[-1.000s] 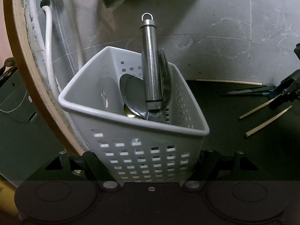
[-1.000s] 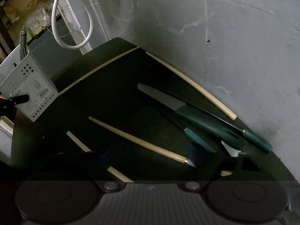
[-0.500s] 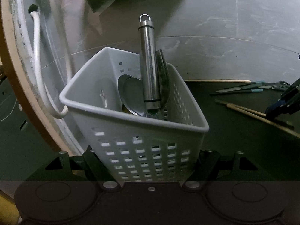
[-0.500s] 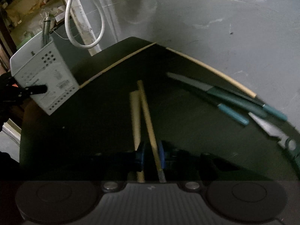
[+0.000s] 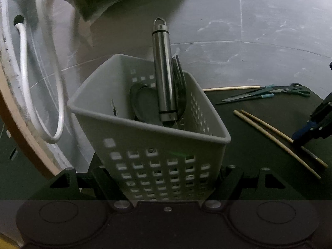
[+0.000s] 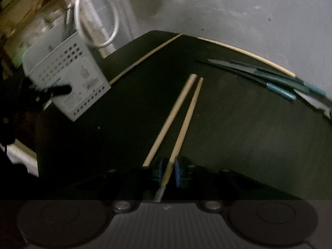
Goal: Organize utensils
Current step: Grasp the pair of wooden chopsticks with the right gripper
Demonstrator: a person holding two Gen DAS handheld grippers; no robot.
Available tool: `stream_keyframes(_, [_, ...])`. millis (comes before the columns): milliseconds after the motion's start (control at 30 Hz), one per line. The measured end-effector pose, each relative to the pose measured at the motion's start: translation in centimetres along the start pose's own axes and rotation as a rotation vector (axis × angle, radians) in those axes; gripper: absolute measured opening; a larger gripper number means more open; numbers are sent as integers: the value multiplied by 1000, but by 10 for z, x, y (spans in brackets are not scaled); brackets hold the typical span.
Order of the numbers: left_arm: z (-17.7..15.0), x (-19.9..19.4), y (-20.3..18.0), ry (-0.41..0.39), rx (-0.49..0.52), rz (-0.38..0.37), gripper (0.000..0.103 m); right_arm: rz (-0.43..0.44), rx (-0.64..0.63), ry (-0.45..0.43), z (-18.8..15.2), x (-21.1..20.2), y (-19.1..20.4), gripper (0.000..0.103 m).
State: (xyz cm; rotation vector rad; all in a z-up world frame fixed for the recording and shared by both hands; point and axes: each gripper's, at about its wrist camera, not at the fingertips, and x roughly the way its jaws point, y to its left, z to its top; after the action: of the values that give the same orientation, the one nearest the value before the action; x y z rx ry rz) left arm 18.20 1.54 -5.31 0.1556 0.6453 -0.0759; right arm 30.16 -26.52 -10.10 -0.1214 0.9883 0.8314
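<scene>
On the dark table [image 6: 238,128], the right claw [image 6: 167,173] has just been opening slightly and pinches only one chopstick [image 6: 184,124]; its mate [image 6: 170,120] lies just beside, outside the jaws, and may be left behind. The left claw [image 5: 166,178] clamps the white caddy [image 5: 166,145], which looks tilted, so its utensils could shift.

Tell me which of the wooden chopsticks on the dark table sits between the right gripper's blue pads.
The metal-tipped wooden chopstick, the right one of the close pair. Its plain-ended partner lies just left, outside the pads.
</scene>
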Motion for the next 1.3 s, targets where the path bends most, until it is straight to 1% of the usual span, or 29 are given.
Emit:
stream_keyframes(33, [0, 0, 1, -3, 5, -7, 78, 9, 41, -9, 0, 0, 0, 47])
stream_keyframes(67, [-1, 0, 2, -5, 11, -15, 78, 17, 84, -20, 1, 0, -1, 58])
stream_keyframes(167, [-2, 0, 5, -14, 24, -37, 78, 21, 182, -45, 5, 3, -1, 67])
stream_keyframes(233, [-2, 0, 6, -17, 33, -49, 78, -10, 203, -49, 10, 7, 4, 71])
stream_keyframes(300, [-2, 1, 7, -23, 36, -60, 78, -41, 203, -44, 14, 12, 14, 73])
stream_keyframes(433, [-2, 2, 9, -30, 47, -81, 78, -189, 168, -10, 22, 26, 44, 73])
stream_keyframes(500, [-2, 3, 11, -34, 51, -91, 78, -258, 157, 6, 25, 33, 57, 70])
stream_keyframes(533, [-2, 4, 12, -36, 53, -97, 78, -285, 140, 12, 26, 35, 64, 61])
stream_keyframes(567, [-3, 4, 13, -38, 54, -102, 78, -309, 126, 15, 27, 38, 68, 54])
stream_keyframes(600, [-3, 4, 14, -40, 55, -107, 78, -341, 113, 18, 28, 40, 73, 44])
stream_keyframes(633, [-3, 5, 15, -41, 56, -111, 78, -359, 111, 22, 29, 41, 75, 32])
stream_keyframes(667, [-3, 5, 16, -42, 57, -116, 78, -362, 118, 23, 30, 41, 75, 22])
stream_keyframes(700, [-3, 5, 17, -44, 58, -120, 78, -364, 135, 27, 32, 41, 74, 15])
stream_keyframes(800, [-3, 6, 19, -48, 60, -131, 79, -369, 143, 53, 37, 43, 74, 15])
stream_keyframes(867, [-4, 6, 20, -51, 61, -137, 79, -377, 145, 83, 43, 46, 74, 17])
stream_keyframes(900, [-4, 6, 20, -51, 60, -140, 79, -374, 147, 95, 47, 47, 74, 21])
stream_keyframes(933, [-4, 6, 20, -52, 61, -142, 79, -366, 149, 101, 50, 49, 73, 30])
stream_keyframes(967, [-4, 6, 20, -53, 63, -144, 79, -360, 151, 106, 54, 51, 73, 38])
stream_keyframes(1067, [-6, 6, 22, -54, 63, -151, 78, -365, 148, 117, 65, 60, 71, 38])
stream_keyframes(1100, [-6, 6, 23, -54, 62, -152, 78, -370, 146, 121, 69, 62, 70, 38])
stream_keyframes(1133, [-6, 6, 23, -55, 62, -153, 78, -375, 145, 126, 72, 64, 70, 35])
stream_keyframes(1167, [-6, 6, 24, -55, 61, -154, 78, -376, 149, 131, 75, 65, 69, 26])
stream_keyframes(1233, [-6, 6, 25, -56, 60, -156, 78, -385, 162, 139, 79, 66, 68, 15])
stream_keyframes(1300, [-7, 6, 25, -58, 58, -156, 78, -381, 167, 146, 79, 67, 67, 14])
